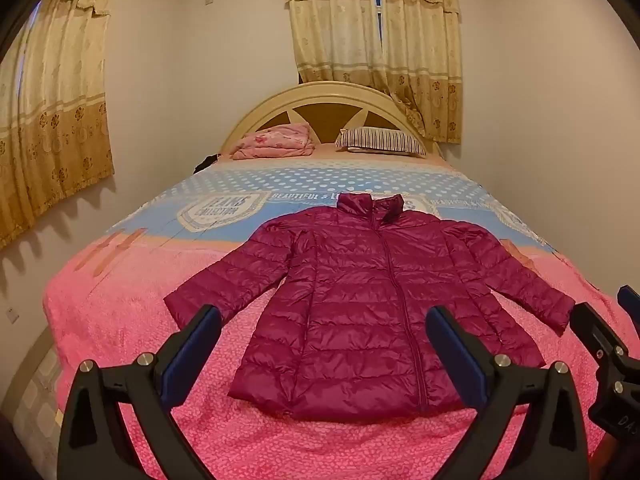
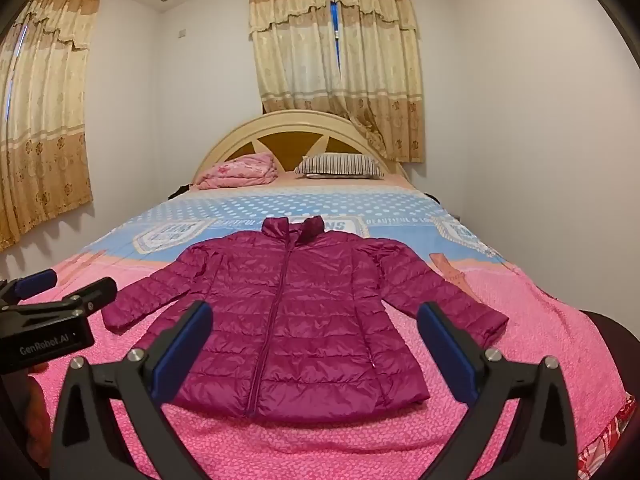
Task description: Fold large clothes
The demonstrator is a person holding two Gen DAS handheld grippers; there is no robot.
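Magenta quilted jacket (image 1: 360,304) lies flat, zipped and unfolded, on the pink blanket (image 1: 120,312); we hold our left gripper (image 1: 322,330) and right gripper (image 2: 314,326) wide open above it, gripping nothing.

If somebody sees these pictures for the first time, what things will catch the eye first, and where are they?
First comes the magenta quilted jacket, spread flat and zipped on the pink blanket at the near end of the bed, sleeves out to both sides. Next, the open left gripper and open right gripper hover above its hem, holding nothing. Behind, a striped pillow and a folded pink quilt lie at the arched headboard.
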